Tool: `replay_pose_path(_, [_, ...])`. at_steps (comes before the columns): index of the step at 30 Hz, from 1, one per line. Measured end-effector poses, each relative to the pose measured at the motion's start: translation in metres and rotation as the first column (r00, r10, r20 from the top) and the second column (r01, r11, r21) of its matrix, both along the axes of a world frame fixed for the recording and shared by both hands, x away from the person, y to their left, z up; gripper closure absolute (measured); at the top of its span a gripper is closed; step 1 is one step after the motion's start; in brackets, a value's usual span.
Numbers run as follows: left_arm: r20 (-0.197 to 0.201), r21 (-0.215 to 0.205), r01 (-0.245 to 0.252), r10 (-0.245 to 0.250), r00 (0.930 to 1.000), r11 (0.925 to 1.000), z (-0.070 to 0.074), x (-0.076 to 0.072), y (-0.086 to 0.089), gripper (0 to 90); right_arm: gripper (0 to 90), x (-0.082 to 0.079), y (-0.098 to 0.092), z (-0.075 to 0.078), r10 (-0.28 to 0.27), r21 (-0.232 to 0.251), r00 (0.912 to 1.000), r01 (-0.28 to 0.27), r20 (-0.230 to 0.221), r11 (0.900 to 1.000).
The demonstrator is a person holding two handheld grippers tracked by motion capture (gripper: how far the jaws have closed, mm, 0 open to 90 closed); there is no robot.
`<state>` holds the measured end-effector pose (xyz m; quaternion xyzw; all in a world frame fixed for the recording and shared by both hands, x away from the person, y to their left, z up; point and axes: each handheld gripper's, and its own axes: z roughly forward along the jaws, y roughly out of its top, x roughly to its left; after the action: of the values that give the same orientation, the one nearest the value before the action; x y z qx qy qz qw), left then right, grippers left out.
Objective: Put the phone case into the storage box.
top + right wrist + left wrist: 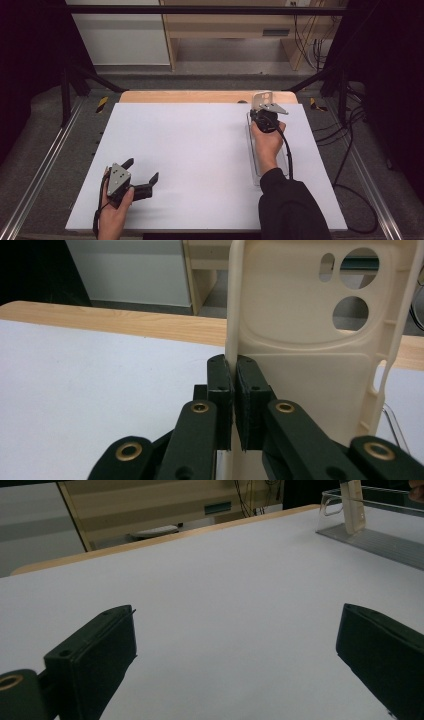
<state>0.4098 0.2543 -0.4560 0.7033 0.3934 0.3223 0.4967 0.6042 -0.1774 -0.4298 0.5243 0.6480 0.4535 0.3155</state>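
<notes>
Right gripper view shows the right tool [234, 405] with its two black jaws pressed together on the side wall of a cream phone case [310, 340]. This case stands upright, its long axis vertical, with the camera end on top: two round holes and one small oval hole are near its upper edge. It has a smooth matte surface, like soft plastic or rubber, with rounded corners, a raised rim, and small cutouts along one side. In the high view the case [262, 98] is at the far right of the white tabletop [200, 150], above the far end of a long clear tray [252, 150] of transparent plastic with low walls. The left tool [142, 170] rests at the near left, jaws wide apart with only bare tabletop between them
</notes>
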Motion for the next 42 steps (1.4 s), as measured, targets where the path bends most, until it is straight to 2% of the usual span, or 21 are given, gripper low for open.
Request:
replay_pose_path(6, [-0.005,-0.049,-0.013,0.013,0.9999,0.9987,0.000,0.001,0.005,2.4,86.6,0.000,0.001,-0.001,0.004,-0.001,1.0000,-0.004,-0.002,1.000])
replay_pose_path(11, [-0.010,-0.100,-0.026,0.025,0.9996,0.9947,0.001,0.001,0.012,2.4,86.6,0.001,0.001,-0.001,0.006,0.002,1.0000,-0.006,-0.004,1.000])
replay_pose_path(15, [-0.008,-0.124,-0.032,0.031,0.9995,0.9918,0.001,0.001,0.014,2.4,86.6,0.001,0.001,-0.002,0.008,0.000,1.0000,-0.008,-0.004,1.000])
replay_pose_path(42, [-0.011,-0.119,-0.028,0.026,0.9996,0.9925,0.001,0.001,0.014,2.4,87.0,0.005,0.001,-0.006,0.005,0.029,0.9999,-0.005,-0.016,1.000])
